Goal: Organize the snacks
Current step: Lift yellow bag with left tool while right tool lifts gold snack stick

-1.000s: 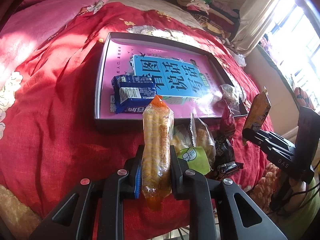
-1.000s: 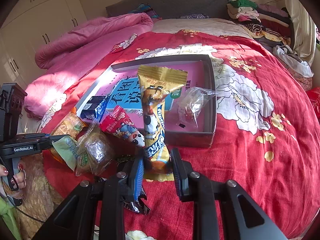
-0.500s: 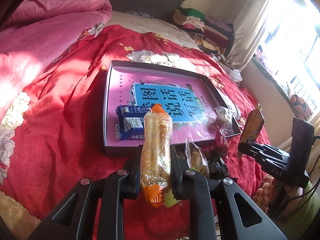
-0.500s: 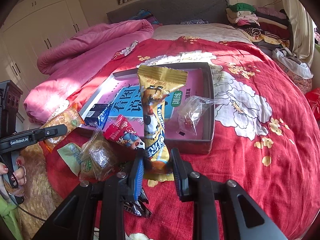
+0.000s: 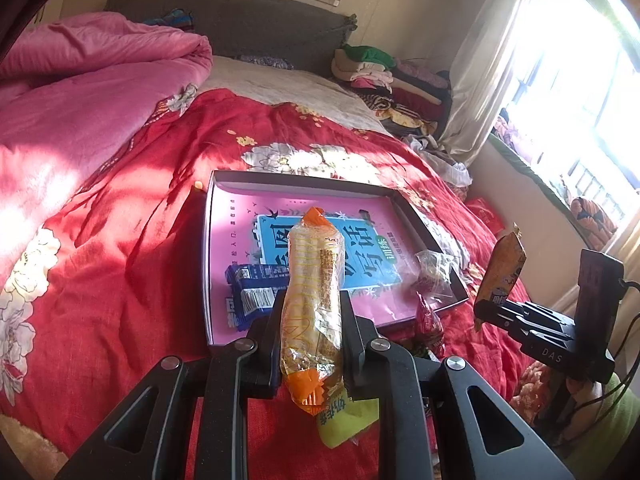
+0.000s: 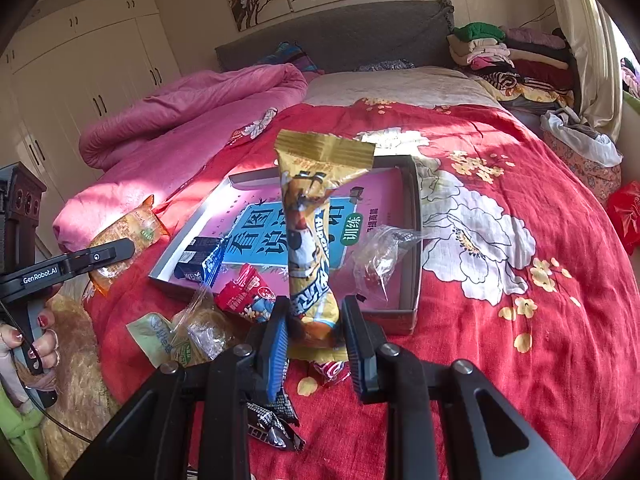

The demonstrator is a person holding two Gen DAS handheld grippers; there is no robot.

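My left gripper is shut on an orange cracker packet, held upright above the near edge of the shallow dark tray; the packet also shows at the left of the right wrist view. My right gripper is shut on a yellow snack bar, standing upright in front of the tray. The tray holds a pink and blue book, a blue biscuit pack and a clear wrapper. Loose snacks lie on the red bedspread before the tray.
A pink quilt is heaped at the left. Folded clothes are stacked by the grey headboard. A person's hand grips the left tool's handle. A window and curtain stand at the right.
My left gripper has risen and tipped upward with the cracker packet, so more of the bed and headboard shows. The right gripper and its yellow bar have barely shifted.
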